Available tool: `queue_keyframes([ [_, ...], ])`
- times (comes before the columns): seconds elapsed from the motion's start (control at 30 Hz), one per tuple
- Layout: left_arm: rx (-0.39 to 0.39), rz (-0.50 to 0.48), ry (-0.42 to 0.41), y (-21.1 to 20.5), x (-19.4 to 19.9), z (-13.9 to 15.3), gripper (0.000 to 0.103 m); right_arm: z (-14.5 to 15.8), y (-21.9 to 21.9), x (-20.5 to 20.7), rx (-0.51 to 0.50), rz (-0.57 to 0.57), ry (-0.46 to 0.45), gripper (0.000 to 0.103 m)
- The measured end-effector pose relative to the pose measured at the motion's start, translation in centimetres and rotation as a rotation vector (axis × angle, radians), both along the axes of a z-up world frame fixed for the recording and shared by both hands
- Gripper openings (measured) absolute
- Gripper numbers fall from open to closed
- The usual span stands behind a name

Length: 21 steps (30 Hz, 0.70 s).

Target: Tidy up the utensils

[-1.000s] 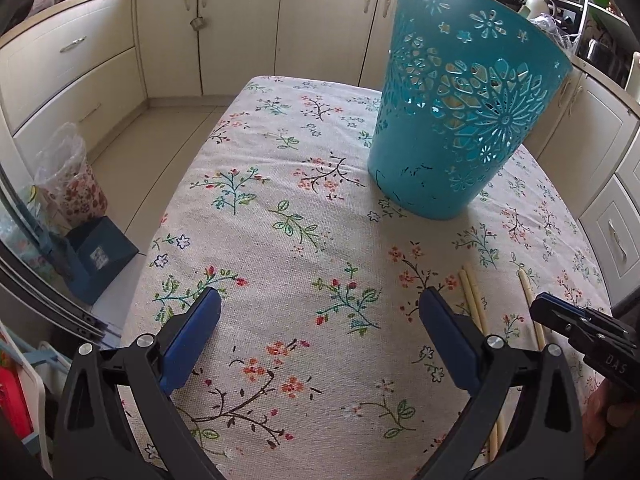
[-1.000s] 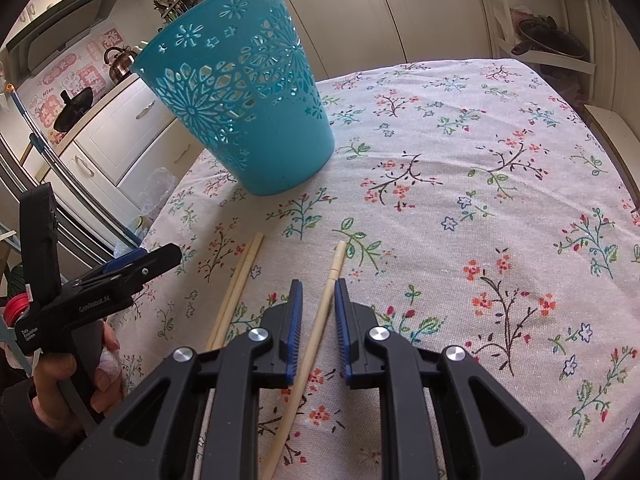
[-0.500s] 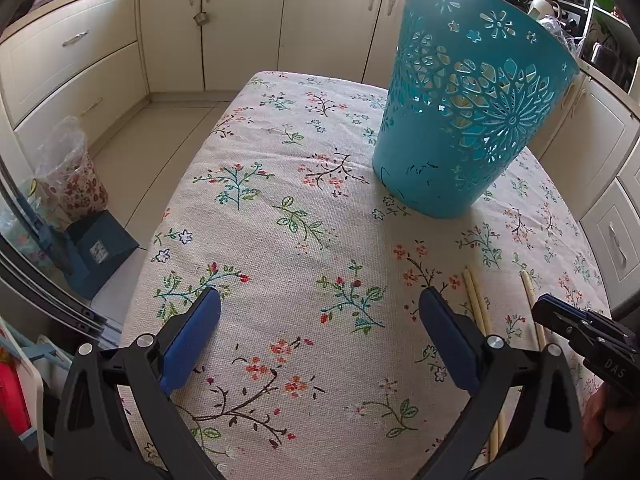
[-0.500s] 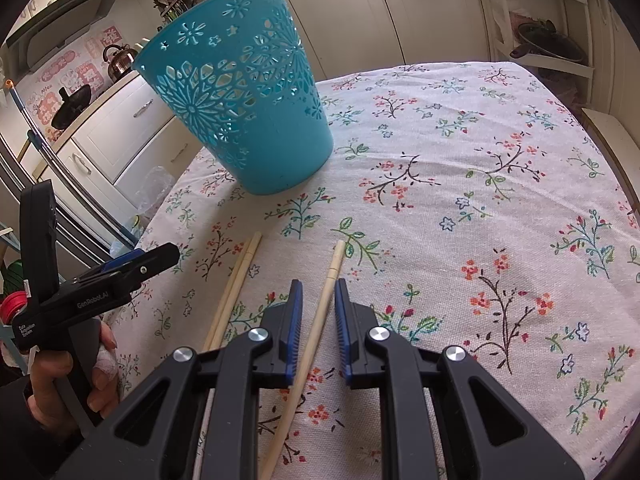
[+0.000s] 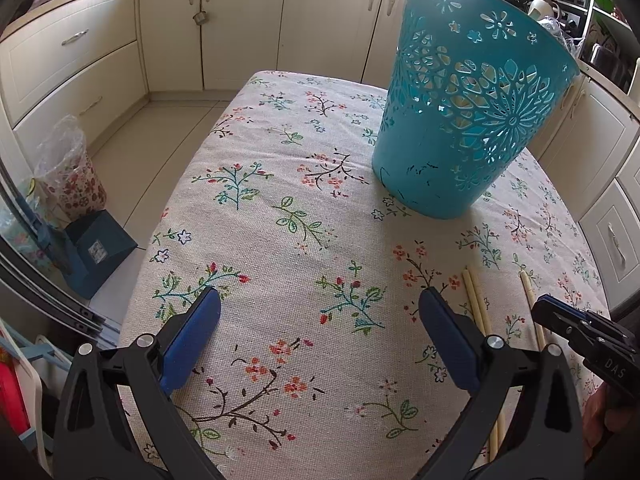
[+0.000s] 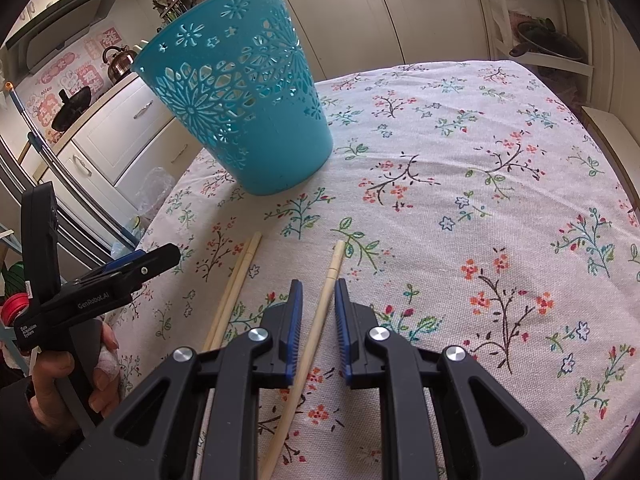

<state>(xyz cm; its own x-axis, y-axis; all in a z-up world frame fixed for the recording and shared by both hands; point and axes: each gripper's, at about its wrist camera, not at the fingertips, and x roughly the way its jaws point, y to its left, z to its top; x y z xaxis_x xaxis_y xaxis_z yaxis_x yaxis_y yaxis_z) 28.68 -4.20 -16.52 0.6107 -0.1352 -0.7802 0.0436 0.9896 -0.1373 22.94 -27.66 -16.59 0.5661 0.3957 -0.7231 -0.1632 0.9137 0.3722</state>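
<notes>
A teal cut-out basket (image 5: 468, 120) stands upright on the flowered tablecloth; it also shows in the right wrist view (image 6: 244, 108). A single wooden chopstick (image 6: 326, 288) lies between the jaws of my right gripper (image 6: 318, 292), which stand a little apart with a gap on each side of it. A pair of chopsticks (image 6: 236, 284) lies just left of it, also seen in the left wrist view (image 5: 476, 304). My left gripper (image 5: 318, 306) is wide open and empty over bare cloth, left of the chopsticks.
The table's left edge (image 5: 160, 232) drops to a tiled floor with a blue box (image 5: 96, 252) and a bagged floral bin (image 5: 68, 176). Cream cabinets (image 5: 240, 20) surround the table. A kettle (image 6: 118, 62) sits on the counter.
The left wrist view has shifted slightly, with the basket a little lower in frame. The right gripper stays around the single chopstick with no visible change in jaw gap.
</notes>
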Motion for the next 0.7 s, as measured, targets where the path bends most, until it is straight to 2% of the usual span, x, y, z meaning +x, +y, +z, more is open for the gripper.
queue_keyframes([
  [0.1, -0.007, -0.007, -0.001, 0.0, 0.0, 0.0, 0.095, 0.1, 0.2, 0.0, -0.011, 0.000, -0.001, 0.018],
  [0.23, -0.020, -0.008, -0.005, 0.2, 0.0, 0.0, 0.095, 0.4, 0.7, -0.7, -0.024, 0.001, -0.012, 0.038],
  [0.4, -0.027, -0.012, -0.007, 0.4, 0.0, 0.0, 0.095, 0.5, 0.9, -0.9, -0.039, -0.018, -0.012, 0.038],
  [0.53, -0.024, -0.014, -0.005, 0.3, 0.1, 0.0, 0.095, 0.6, 2.1, -0.7, -0.106, -0.025, -0.016, 0.038],
  [0.6, -0.024, -0.014, -0.005, 0.3, 0.1, 0.0, 0.095, 0.7, 2.8, -0.5, -0.154, -0.025, -0.022, 0.035],
  [0.67, -0.024, -0.014, -0.005, 0.3, 0.1, 0.0, 0.095, 0.6, 3.5, -0.3, -0.210, -0.021, -0.026, 0.010],
  [0.7, -0.026, -0.014, -0.006, 0.3, 0.2, 0.0, 0.095, 0.5, 3.8, -0.4, -0.226, 0.000, -0.029, 0.009],
])
